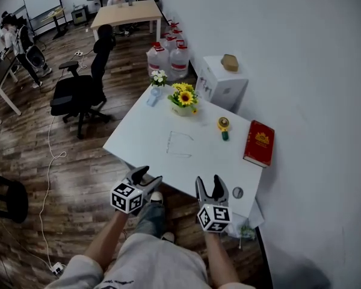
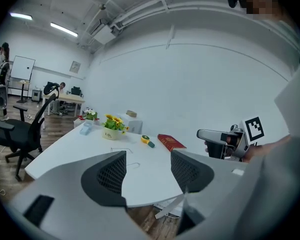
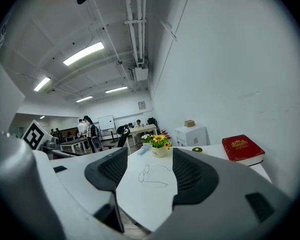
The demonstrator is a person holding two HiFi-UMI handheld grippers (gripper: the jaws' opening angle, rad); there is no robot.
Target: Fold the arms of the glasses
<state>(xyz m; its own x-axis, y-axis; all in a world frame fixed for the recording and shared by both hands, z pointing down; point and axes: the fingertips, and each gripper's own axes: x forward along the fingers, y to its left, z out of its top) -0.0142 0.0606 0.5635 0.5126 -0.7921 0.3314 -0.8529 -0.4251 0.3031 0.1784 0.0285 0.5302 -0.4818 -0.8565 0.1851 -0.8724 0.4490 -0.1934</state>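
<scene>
White desk (image 1: 141, 143) against a plain wall, office chairs behind. The glasses (image 1: 179, 144) lie mid-desk with arms unfolded, near a sunflower pot (image 1: 184, 98), and a red book (image 1: 259, 142) lies by the wall. The left hand-held gripper (image 1: 145, 174) and right hand-held gripper (image 1: 209, 182) hover at the near edge, jaws apart, empty.

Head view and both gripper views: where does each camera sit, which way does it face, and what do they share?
Head view: on the person's head, looking steeply down at the white table; forearms, lap, left gripper and right gripper show.
Left gripper view: low by the table's near edge, facing across it; its open jaws and the right gripper show.
Right gripper view: low, same edge, facing the glasses between its open jaws.
Shared: all three show glasses, sunflowers, red book.
</scene>
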